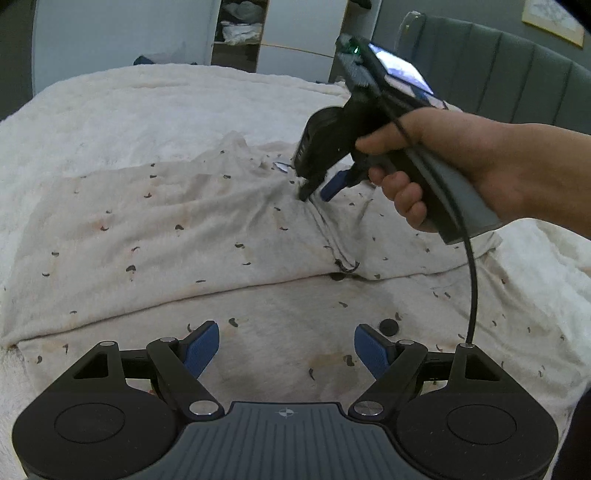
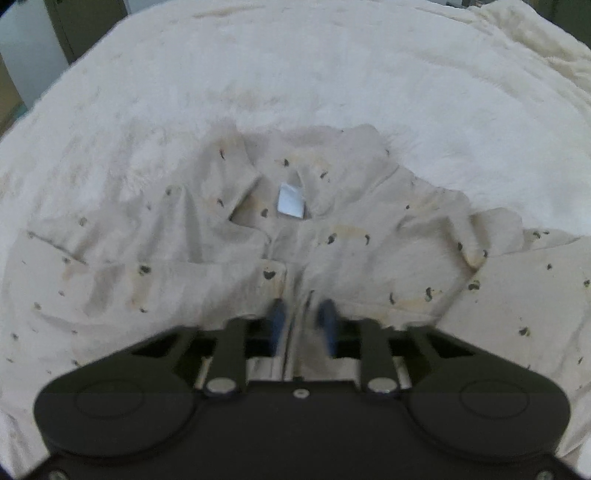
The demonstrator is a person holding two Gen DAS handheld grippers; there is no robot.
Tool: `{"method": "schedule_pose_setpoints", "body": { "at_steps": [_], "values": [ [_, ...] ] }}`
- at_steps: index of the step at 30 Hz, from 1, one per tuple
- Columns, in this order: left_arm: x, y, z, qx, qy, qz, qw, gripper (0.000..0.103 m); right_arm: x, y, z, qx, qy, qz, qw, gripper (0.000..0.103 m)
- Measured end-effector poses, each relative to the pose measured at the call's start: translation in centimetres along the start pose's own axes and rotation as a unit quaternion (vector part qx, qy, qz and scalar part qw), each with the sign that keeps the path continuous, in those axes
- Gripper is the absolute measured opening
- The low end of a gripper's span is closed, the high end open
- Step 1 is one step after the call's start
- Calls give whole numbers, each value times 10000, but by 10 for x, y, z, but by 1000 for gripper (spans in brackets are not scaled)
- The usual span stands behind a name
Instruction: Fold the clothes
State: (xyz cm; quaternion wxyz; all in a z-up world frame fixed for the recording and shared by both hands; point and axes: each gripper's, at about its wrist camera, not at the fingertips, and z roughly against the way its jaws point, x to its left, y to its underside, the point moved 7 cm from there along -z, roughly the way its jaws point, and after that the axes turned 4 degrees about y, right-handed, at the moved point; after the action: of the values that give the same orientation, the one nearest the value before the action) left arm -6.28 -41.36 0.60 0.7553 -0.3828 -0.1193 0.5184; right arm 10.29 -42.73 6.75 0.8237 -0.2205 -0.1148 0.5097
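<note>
A cream shirt (image 1: 177, 229) with small dark marks lies spread on a white fleecy bed cover (image 1: 147, 107). In the right wrist view its collar and grey neck label (image 2: 290, 202) face me, with the button placket (image 2: 291, 288) running down toward the gripper. My left gripper (image 1: 286, 349) is open and empty, low over the shirt's near part. My right gripper (image 1: 318, 190), held by a hand, points down at the placket below the collar. In its own view (image 2: 303, 321) the blue fingertips stand a little apart on either side of the placket fold; the view is blurred.
A grey padded headboard (image 1: 517, 70) stands at the back right. An open wardrobe shelf (image 1: 240, 29) with clothes is behind the bed. A black cable (image 1: 471, 280) hangs from the right gripper's handle down to my left gripper. A dark button (image 1: 389, 327) lies on the shirt near the left gripper.
</note>
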Motion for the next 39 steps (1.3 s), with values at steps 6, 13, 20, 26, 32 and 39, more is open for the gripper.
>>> {"method": "schedule_pose_setpoints", "body": {
  "at_steps": [6,13,20,26,32,39],
  "values": [
    [-3,-4,6,-142,176,101,9997,77,0,-31,46,-901,-207,102,9957,0],
    [-8,-2,1,-41,198,10,9998,77,11,-26,52,-693,-301,952,9926,29],
    [-6,-4,-2,-49,236,117,9996,77,-106,-15,72,-853,74,78,9963,41],
    [-7,-11,-8,-75,390,261,9989,77,-201,50,94,-797,95,-438,9958,45],
    [-1,-12,-20,-74,587,772,9953,76,-295,140,92,-1020,-203,-1998,9743,47],
    [-18,-29,-24,-168,1047,889,9904,76,-328,185,54,-1203,-1545,-3765,9055,44]
  ]
}}
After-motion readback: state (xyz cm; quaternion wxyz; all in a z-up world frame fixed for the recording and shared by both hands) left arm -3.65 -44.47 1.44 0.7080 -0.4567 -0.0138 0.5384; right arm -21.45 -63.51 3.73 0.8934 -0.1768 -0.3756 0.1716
